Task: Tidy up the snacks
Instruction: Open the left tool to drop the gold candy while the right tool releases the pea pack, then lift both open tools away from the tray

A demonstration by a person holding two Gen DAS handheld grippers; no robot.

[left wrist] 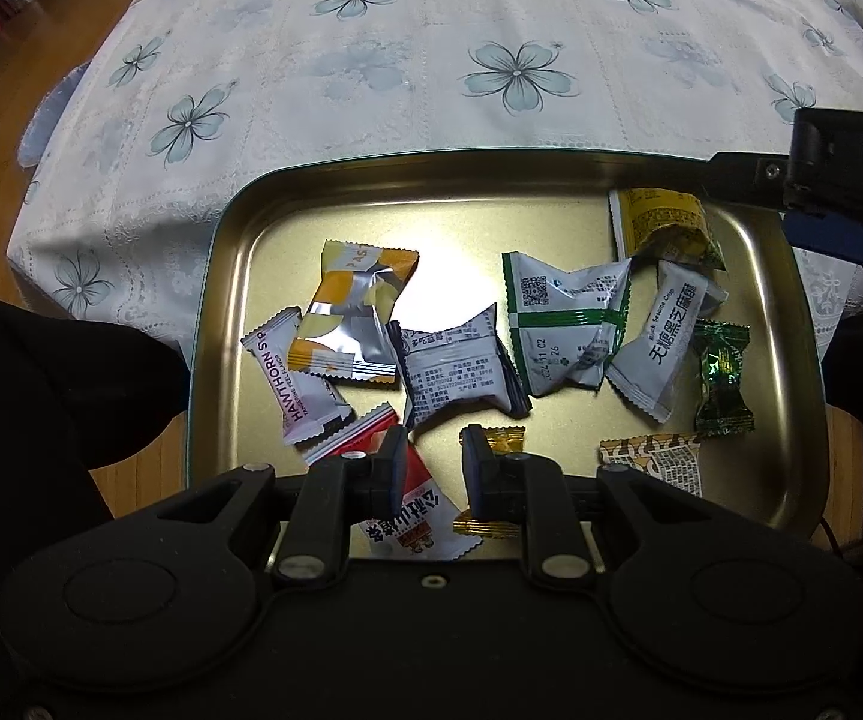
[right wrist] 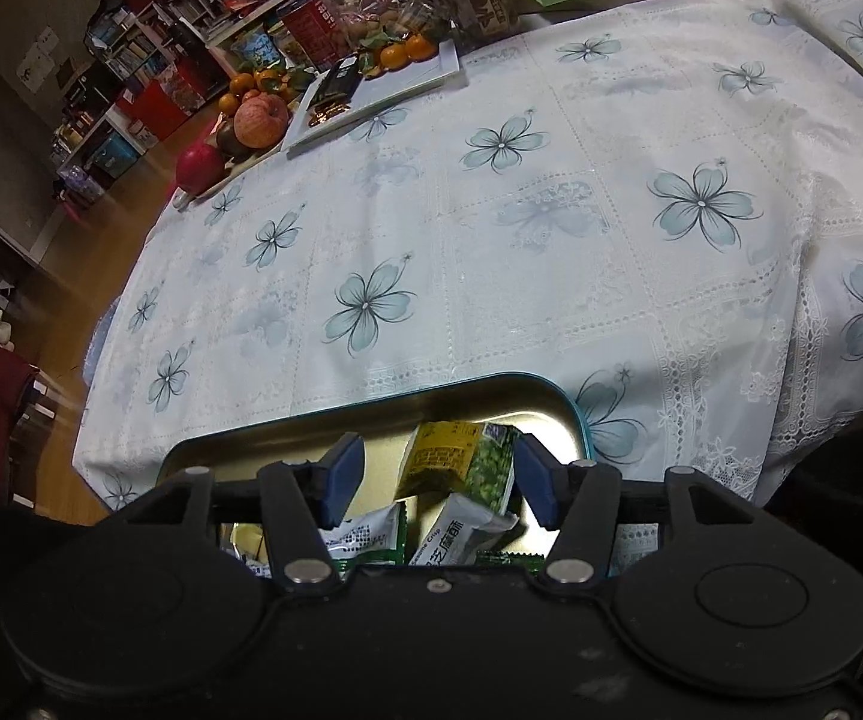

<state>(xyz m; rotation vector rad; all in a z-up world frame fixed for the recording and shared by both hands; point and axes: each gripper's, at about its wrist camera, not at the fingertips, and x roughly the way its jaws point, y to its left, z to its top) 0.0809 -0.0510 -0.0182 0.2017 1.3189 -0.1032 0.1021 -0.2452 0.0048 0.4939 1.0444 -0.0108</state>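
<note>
left wrist view looks down into a gold tray [left wrist: 239, 228] on the cloth-covered bench [left wrist: 431, 60], where the snacks all lie. left gripper [left wrist: 431, 474] hovers at the near edge, its jaws narrowly apart and pinching nothing; a red-and-white packet [left wrist: 413, 516] lies just under them, long axis running diagonally away to the left. from left to right the wrappers read "hawthorn s…" [left wrist: 299, 378], "pas…" on an orange-and-silver one [left wrist: 353, 312], then "black sesame crisp" [left wrist: 659, 342]. right wrist view shows the right gripper [right wrist: 437, 480] spread wide over the tray's far right corner, pads clear of the yellow-green packet [right wrist: 461, 456] that sits between and just beyond them, so the right hand is nearer that one.
</note>
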